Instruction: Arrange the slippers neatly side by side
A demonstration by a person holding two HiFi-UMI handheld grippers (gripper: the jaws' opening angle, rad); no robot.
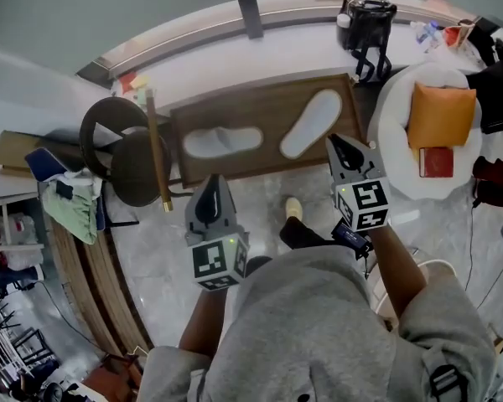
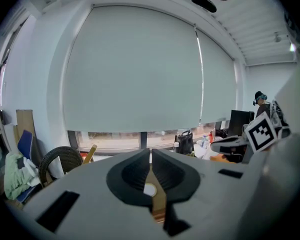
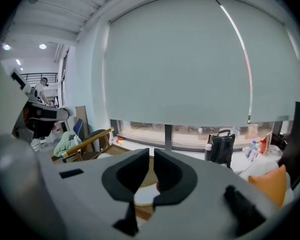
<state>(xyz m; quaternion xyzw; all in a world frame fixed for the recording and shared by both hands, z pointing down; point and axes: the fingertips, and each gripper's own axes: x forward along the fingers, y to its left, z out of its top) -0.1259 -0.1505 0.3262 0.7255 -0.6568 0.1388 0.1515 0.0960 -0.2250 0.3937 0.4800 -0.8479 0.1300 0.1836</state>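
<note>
Two pale grey slippers lie on a brown mat on the floor. The left slipper lies crosswise. The right slipper is slanted, its toe up to the right, well apart from the other. My left gripper hovers over the mat's near edge, below the left slipper, with its jaws shut and empty. The right gripper hangs just right of the slanted slipper's heel, also shut on nothing. A pale patch of slipper shows beneath its jaws.
A dark round chair with a wooden stick stands left of the mat. A black bag sits behind it by the window ledge. A white seat with an orange cushion and a red book is on the right.
</note>
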